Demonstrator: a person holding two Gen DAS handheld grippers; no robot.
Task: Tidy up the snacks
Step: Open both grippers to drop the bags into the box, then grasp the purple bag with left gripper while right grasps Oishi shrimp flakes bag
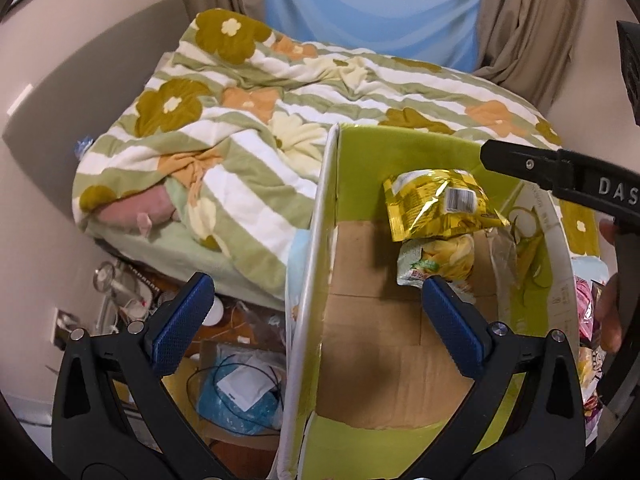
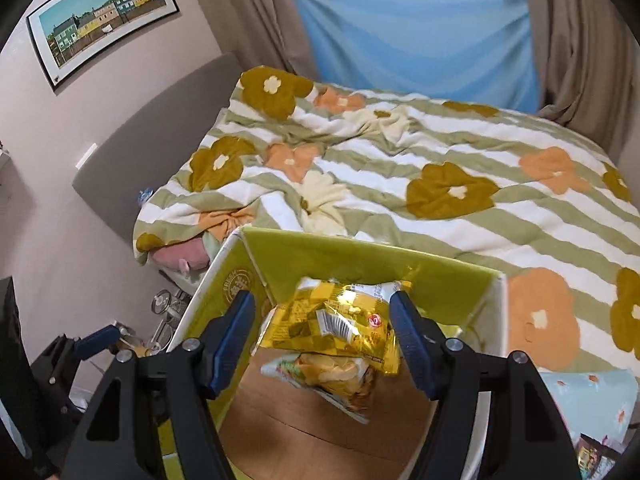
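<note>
A cardboard box [image 1: 404, 148] with green inner walls and a brown floor stands on the bed; it also shows in the right wrist view [image 2: 360, 264]. Inside it a shiny yellow snack bag [image 1: 436, 204] lies on top of a pale green chip bag [image 1: 440, 260]. In the right wrist view the yellow bag [image 2: 340, 320] lies between my spread fingers, apart from both pads, over the chip bag [image 2: 340, 380]. My right gripper [image 2: 322, 340] is open above the box. My left gripper [image 1: 316, 324] is open and empty, straddling the box's left wall.
More snack packets [image 1: 588, 320] lie right of the box. A flowered green-striped quilt [image 2: 440, 184] covers the bed. Left of the bed the floor holds clutter, cables and a blue bag [image 1: 236, 396]. A grey headboard [image 2: 152, 152] and curtains [image 2: 580, 40] stand behind.
</note>
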